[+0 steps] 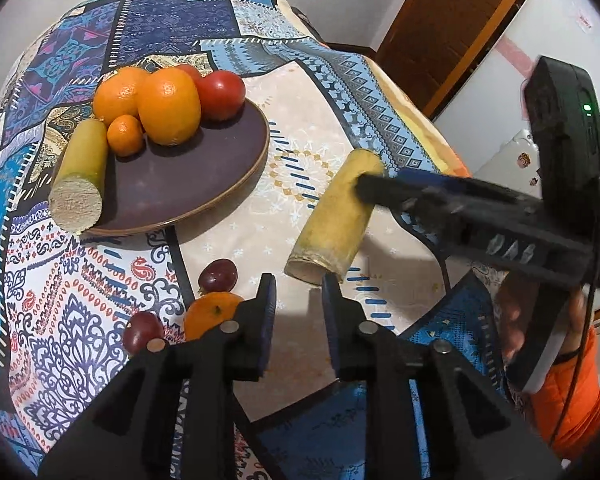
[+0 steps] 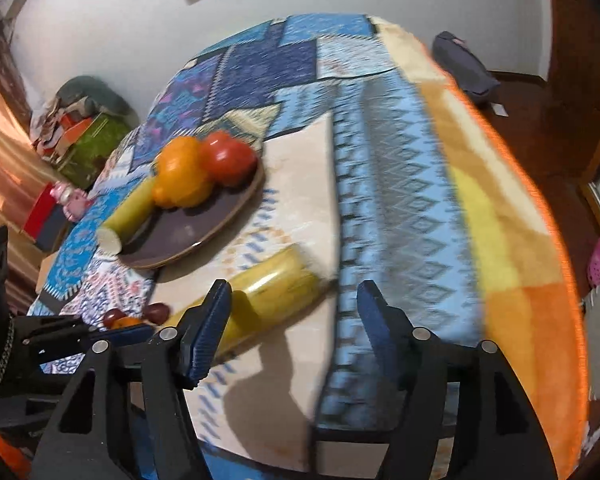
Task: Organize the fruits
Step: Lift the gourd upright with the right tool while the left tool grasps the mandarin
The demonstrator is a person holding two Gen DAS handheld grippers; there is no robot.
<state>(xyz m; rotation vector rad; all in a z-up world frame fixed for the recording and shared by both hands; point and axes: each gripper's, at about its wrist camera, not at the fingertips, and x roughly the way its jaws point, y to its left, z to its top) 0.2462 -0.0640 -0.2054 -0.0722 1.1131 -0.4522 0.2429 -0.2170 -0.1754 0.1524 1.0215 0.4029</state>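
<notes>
The left gripper point(image 1: 299, 294) has its fingers narrowly apart, holding nothing, above the table point(image 1: 300, 128). The right gripper point(image 2: 294, 312) is spread wide over a yellow cane piece point(image 2: 268, 284) lying near the purple plate point(image 1: 204, 168), which carries oranges point(image 1: 168, 106), a tomato point(image 1: 220, 94) and a green cane piece point(image 1: 82, 168).

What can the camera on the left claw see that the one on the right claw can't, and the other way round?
Only the left view shows the small orange on the plate and the right claw reaching over the yellow cane piece.

Only the right view shows the clutter by the wall, a red box and the blanket's orange edge.

Both show the dark plate with oranges, a tomato and a green cane piece, plus the yellow cane piece lying on the cloth.
</notes>
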